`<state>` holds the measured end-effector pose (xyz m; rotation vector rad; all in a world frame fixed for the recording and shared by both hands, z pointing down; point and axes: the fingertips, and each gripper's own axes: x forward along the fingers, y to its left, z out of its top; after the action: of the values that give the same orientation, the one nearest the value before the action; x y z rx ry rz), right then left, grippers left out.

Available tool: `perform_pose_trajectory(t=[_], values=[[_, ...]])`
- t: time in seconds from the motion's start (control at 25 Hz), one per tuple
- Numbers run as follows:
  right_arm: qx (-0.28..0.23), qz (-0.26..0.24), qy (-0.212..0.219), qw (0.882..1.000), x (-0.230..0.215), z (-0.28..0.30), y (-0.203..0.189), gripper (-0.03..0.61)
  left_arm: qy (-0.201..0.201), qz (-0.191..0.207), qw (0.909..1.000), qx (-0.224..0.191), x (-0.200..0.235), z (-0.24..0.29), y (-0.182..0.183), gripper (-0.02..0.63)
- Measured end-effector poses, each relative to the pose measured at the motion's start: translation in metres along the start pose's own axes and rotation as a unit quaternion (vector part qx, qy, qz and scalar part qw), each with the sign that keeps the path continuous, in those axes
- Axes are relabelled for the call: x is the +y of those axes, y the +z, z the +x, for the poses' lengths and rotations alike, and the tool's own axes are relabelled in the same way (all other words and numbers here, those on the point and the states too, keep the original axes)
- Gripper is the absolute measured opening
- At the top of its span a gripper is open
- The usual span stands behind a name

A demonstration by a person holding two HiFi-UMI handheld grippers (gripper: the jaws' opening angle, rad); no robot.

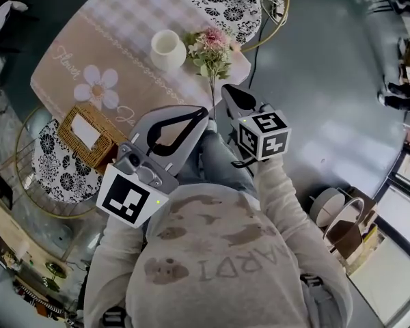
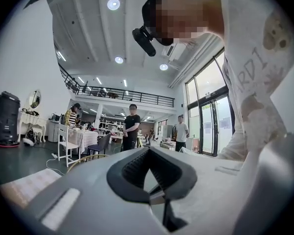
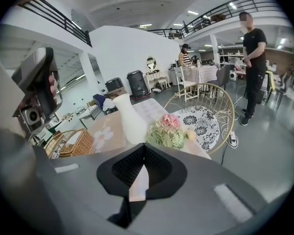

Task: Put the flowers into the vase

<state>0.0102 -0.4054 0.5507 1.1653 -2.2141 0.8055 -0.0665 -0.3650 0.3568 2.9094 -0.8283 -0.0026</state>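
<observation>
A white vase [image 1: 167, 50] stands on the checked tablecloth [image 1: 123, 19] near the table's front corner. Just to its right is the bunch of pink and green flowers [image 1: 210, 48], whose thin stem [image 1: 212, 94] runs toward me past the table edge. My right gripper [image 1: 227, 89] is shut, its tips just right of the stem, and no stem shows between the jaws. In the right gripper view the flowers [image 3: 170, 131] and vase [image 3: 127, 116] sit just beyond the shut gripper [image 3: 143, 146]. My left gripper [image 1: 203, 111] is shut and empty near the stem's lower end, and the gripper [image 2: 149, 149] points up into the room.
A wicker basket [image 1: 87, 135] sits at the table's near left corner. Round chairs with black-and-white flowered cushions stand behind the table [image 1: 222, 2] and at its left [image 1: 58, 169]. A cable and power strip [image 1: 277, 9] lie on the floor. People stand far off [image 3: 255, 58].
</observation>
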Motion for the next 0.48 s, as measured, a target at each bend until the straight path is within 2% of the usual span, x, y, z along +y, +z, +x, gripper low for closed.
perform_pose_trajectory(t=[0.16,0.48], values=[[0.025,0.011,-0.006,1.0,-0.011,0.017,-0.013,0.028,0.003,-0.002,1.0,-0.002,0.011,0.005,-0.003,0.002],[0.094,0.034,-0.008,0.995,-0.027,0.055,-0.047,0.028,0.034,0.011,0.9993,0.003,0.05,0.01,-0.005,0.002]])
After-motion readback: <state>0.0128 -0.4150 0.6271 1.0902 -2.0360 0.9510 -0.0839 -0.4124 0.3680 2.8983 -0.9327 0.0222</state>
